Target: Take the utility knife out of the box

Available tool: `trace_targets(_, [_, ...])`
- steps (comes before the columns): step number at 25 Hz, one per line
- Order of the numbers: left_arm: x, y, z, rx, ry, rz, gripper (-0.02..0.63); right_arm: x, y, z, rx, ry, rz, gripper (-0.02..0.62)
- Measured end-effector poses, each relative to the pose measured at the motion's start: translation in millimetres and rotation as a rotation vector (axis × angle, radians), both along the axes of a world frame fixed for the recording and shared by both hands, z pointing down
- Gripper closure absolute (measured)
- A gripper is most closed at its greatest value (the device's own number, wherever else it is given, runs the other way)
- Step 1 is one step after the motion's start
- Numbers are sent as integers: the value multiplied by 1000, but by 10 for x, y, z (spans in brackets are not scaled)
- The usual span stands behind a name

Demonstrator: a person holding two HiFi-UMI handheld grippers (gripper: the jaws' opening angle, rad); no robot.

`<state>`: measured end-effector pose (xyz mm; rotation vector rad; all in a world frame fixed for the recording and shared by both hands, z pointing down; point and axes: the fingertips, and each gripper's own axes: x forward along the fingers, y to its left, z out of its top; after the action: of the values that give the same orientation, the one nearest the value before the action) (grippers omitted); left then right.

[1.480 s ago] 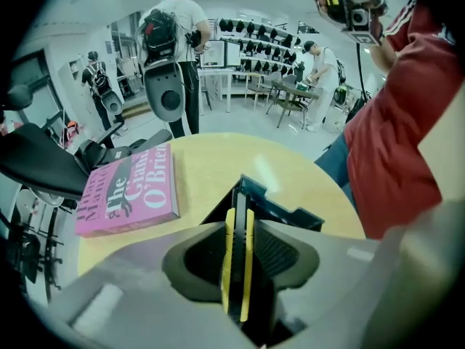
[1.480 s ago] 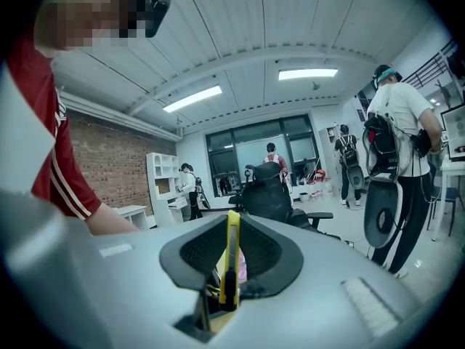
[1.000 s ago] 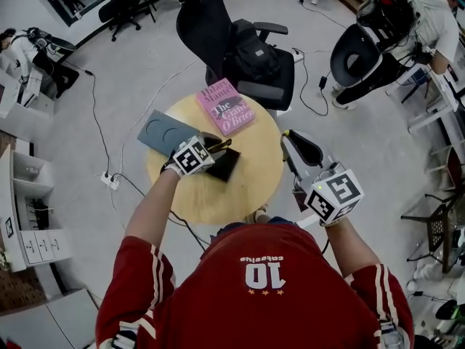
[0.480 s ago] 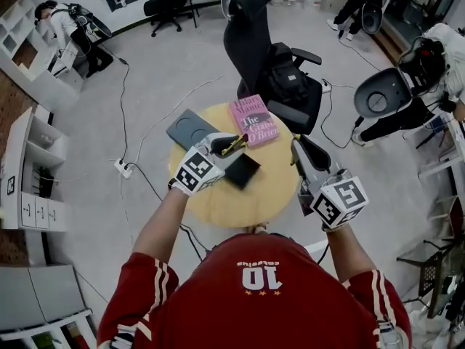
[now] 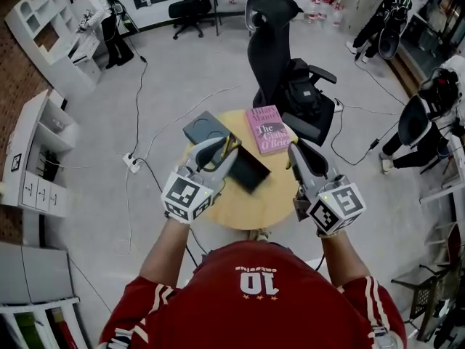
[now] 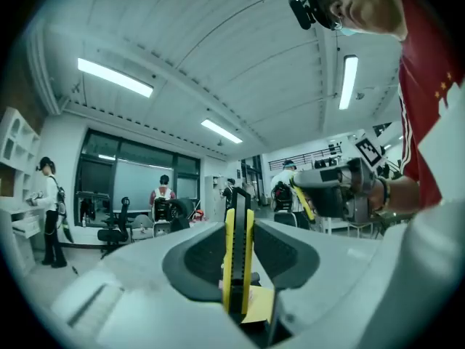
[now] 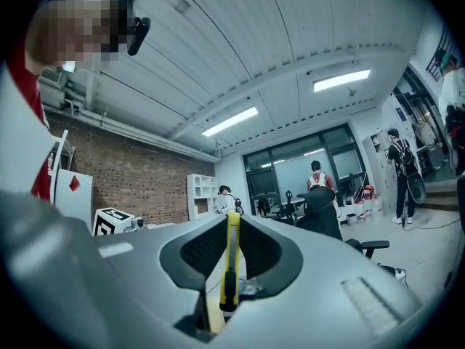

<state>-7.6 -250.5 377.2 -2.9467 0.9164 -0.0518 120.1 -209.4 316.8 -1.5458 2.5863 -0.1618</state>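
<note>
My left gripper (image 5: 221, 151) is shut on a yellow and black utility knife (image 5: 227, 147), held up above the round wooden table (image 5: 218, 202). In the left gripper view the knife (image 6: 238, 253) stands upright between the jaws. The open black box (image 5: 248, 170) lies on the table just past it, with its grey lid (image 5: 205, 131) further back. My right gripper (image 5: 299, 153) hovers at the table's right edge. In its own view a second yellow knife (image 7: 232, 260) sits edge-on between the jaws, gripped.
A pink book (image 5: 267, 128) lies on the far side of the table. A black office chair (image 5: 280, 64) with a bag stands right behind the table. Cables run over the floor on the left. Other people stand further off in the room.
My left gripper has lifted up from the box with the knife and turned from pointing down to level. The right gripper has risen a little and come nearer.
</note>
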Motion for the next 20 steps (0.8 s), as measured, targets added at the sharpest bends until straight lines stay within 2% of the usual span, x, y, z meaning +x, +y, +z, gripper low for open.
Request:
trace_targets(2, [-175,82,-120,13,22,-57,476,-96,27,-39,8,-4,-16,545])
trace_targets(8, [-808,335,-369,66,27,-242,476,-458,106,-44,16,-17,-69,545])
trace_targets(12, [-1247,543,-453,57,85,-351,476,-720,164,-36,17,-25,-94,546])
trace_targets(15, [-1473,713,-448,48,106,-401,476,-878,240,2,9,-6,-105,546])
trace_targets(20, [-1692,864,-529,72,125,-436,476,-964,353,15,16,0,-79,546])
